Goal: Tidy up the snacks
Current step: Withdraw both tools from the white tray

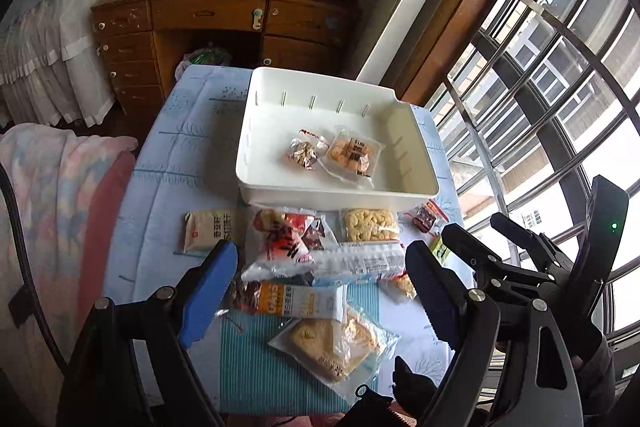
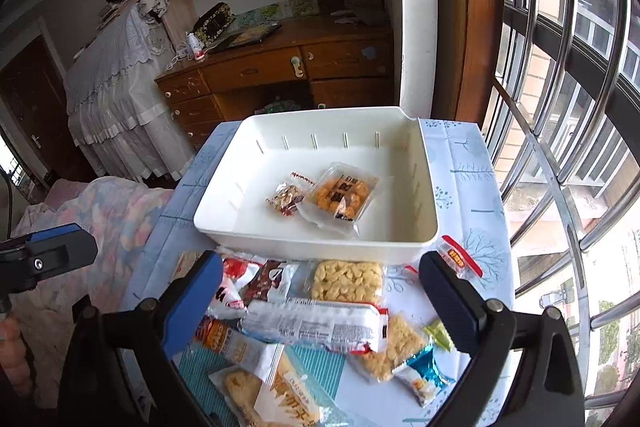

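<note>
A white bin (image 1: 276, 187) (image 2: 224, 227) sits on the small table and holds two snack packs: a clear tray of golden bites (image 1: 352, 153) (image 2: 340, 193) and a small brown-and-red pack (image 1: 302, 153) (image 2: 286, 197). Several snack packs lie in a pile in front of it, among them a long white bar (image 1: 360, 259) (image 2: 316, 323), a puffed-corn pack (image 1: 370, 225) (image 2: 346, 281) and a pastry pack (image 1: 334, 341). My left gripper (image 1: 320, 291) is open above the pile. My right gripper (image 2: 320, 311) is open above the long bar; it also shows in the left wrist view (image 1: 480, 243).
The table has a pale blue printed cloth (image 1: 172, 163) (image 2: 472, 163). A chair with a pastel blanket (image 1: 52, 211) stands to the left. A wooden desk (image 1: 224, 23) is behind, and barred windows (image 2: 560, 107) run along the right.
</note>
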A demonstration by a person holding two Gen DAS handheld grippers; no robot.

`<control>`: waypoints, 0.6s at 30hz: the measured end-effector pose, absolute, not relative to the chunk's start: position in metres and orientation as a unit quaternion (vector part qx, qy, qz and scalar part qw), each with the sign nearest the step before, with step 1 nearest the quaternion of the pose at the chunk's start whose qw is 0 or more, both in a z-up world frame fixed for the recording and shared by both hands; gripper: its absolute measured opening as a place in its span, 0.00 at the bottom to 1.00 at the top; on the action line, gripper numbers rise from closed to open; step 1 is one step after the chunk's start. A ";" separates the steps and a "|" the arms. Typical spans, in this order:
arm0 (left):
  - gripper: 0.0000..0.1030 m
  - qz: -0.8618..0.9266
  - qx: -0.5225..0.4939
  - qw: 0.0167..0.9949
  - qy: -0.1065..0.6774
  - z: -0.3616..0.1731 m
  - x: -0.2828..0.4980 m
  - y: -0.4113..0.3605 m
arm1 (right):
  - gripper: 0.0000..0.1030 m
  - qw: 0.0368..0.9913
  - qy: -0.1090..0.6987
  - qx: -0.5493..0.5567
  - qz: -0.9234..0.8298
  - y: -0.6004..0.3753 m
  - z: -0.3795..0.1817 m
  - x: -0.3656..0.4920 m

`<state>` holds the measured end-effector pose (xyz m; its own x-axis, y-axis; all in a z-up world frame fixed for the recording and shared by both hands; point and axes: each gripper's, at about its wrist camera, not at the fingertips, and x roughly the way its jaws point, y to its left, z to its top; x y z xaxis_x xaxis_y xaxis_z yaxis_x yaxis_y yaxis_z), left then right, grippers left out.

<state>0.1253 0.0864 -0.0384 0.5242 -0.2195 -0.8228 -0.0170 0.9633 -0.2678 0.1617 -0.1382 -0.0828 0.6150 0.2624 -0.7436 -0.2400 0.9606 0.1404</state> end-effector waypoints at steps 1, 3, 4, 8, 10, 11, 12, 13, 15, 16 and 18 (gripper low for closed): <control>0.83 -0.054 -0.120 0.863 0.487 -0.040 0.117 0.087 | 0.96 0.897 0.417 0.014 0.143 -0.139 -0.084 0.154; 0.83 -0.049 -0.117 0.862 0.491 -0.042 0.100 0.088 | 0.96 0.894 0.423 0.018 0.149 -0.140 -0.088 0.140; 0.83 -0.046 -0.116 0.861 0.493 -0.043 0.092 0.088 | 0.96 0.891 0.426 0.020 0.152 -0.140 -0.090 0.133; 0.83 -0.036 -0.113 0.857 0.501 -0.048 0.069 0.092 | 0.96 0.883 0.439 0.035 0.163 -0.143 -0.100 0.108; 0.83 -0.030 -0.109 0.853 0.510 -0.052 0.060 0.094 | 0.96 0.878 0.447 0.045 0.167 -0.145 -0.106 0.098; 0.83 -0.027 -0.106 0.851 0.514 -0.054 0.056 0.096 | 0.96 0.875 0.452 0.052 0.168 -0.146 -0.110 0.093; 0.83 -0.025 -0.103 0.850 0.516 -0.056 0.052 0.097 | 0.96 0.871 0.457 0.059 0.169 -0.148 -0.113 0.090; 0.83 -0.023 -0.101 0.849 0.519 -0.058 0.050 0.098 | 0.96 0.868 0.462 0.067 0.169 -0.148 -0.115 0.086; 0.83 -0.022 -0.098 0.845 0.525 -0.064 0.046 0.101 | 0.96 0.862 0.471 0.085 0.169 -0.152 -0.121 0.079; 0.83 -0.022 -0.098 0.842 0.530 -0.067 0.046 0.103 | 0.96 0.859 0.474 0.094 0.167 -0.153 -0.124 0.076; 0.83 -0.024 -0.098 0.836 0.539 -0.074 0.046 0.106 | 0.96 0.852 0.484 0.109 0.165 -0.156 -0.131 0.071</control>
